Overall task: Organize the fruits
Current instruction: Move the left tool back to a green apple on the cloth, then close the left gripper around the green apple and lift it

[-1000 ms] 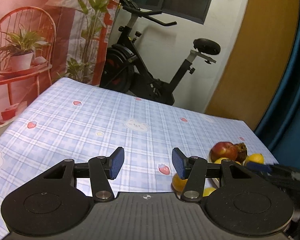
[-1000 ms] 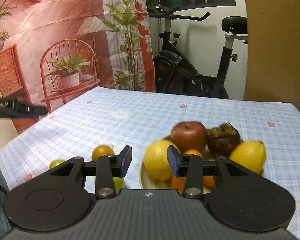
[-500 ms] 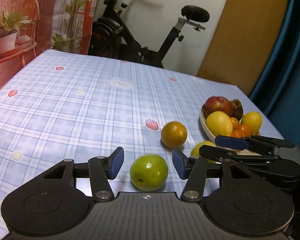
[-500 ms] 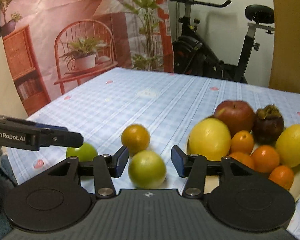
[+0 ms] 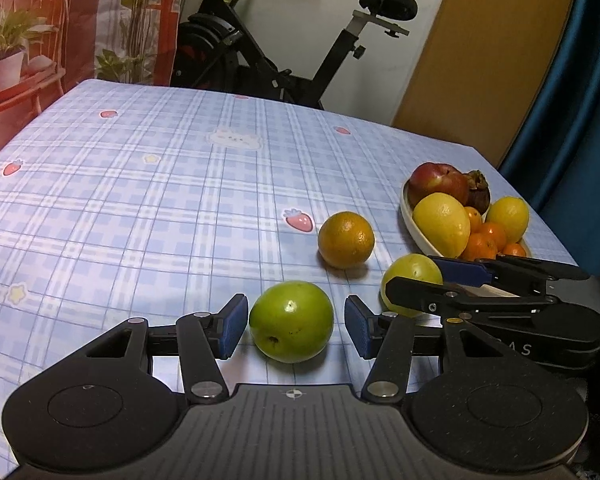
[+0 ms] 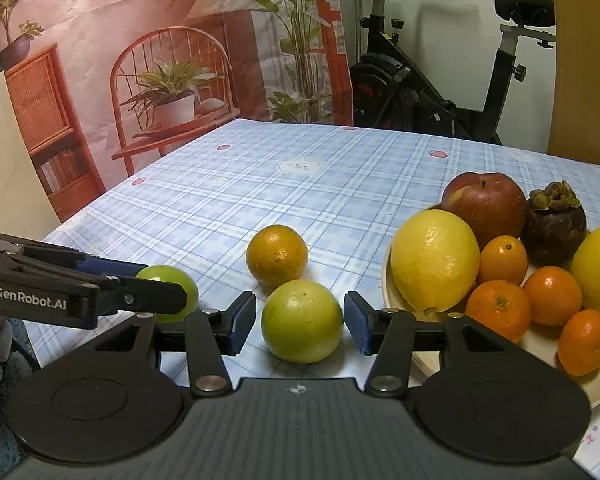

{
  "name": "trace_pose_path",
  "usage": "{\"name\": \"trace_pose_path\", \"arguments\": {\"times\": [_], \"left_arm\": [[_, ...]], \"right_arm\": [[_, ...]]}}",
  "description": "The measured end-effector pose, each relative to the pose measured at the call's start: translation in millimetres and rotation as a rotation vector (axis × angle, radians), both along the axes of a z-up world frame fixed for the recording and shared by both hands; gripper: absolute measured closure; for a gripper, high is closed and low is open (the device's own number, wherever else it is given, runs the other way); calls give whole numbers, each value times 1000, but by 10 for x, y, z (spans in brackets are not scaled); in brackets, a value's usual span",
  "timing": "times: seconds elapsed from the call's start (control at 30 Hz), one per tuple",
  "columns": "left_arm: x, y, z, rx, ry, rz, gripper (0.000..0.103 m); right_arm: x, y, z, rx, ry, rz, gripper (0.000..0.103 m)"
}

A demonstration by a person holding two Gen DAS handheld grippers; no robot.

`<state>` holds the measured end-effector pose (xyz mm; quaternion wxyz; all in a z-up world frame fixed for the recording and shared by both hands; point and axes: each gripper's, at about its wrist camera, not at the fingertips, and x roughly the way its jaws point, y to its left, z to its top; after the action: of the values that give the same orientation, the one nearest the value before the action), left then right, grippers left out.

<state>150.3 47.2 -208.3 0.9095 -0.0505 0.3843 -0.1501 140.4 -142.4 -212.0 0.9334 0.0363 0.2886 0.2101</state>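
A green apple (image 5: 291,321) lies on the table between the fingers of my open left gripper (image 5: 296,330); the pads stand just clear of it. A yellow-green fruit (image 6: 302,321) lies between the fingers of my open right gripper (image 6: 300,326), also untouched. It shows in the left wrist view (image 5: 410,276) too, partly behind the right gripper. An orange (image 5: 346,239) sits loose just beyond both. A cream plate (image 6: 396,300) at the right holds a red apple (image 6: 483,204), lemons, small oranges and a mangosteen.
The table wears a blue checked cloth (image 5: 160,200) that stretches far to the left and back. An exercise bike (image 5: 284,40) stands behind the table. A printed backdrop with a chair (image 6: 172,88) hangs at the left.
Both grippers have dropped lower and moved forward. Each now straddles its fruit: the left around the green apple, the right around the yellow-green fruit. Both stayed open.
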Motion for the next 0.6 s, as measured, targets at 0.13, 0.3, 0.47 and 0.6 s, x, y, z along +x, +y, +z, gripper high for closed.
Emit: {"name": "trace_pose_path", "arguments": {"times": [0.13,0.3,0.47,0.6], "left_arm": [[19,-8,-34,1,17,7,47],[43,-14,-70,5,27,13,48],[53,-24,-83,5,28,15,51],[50,-45,-86,14,24,14,51]], "right_arm": [[4,8,-22,-6,4,-5,51],[18,26,-27,-10,4,-1,53],[7,12,-49,-4,1,1,54],[3,25,-52,-5,4,2,54]]}}
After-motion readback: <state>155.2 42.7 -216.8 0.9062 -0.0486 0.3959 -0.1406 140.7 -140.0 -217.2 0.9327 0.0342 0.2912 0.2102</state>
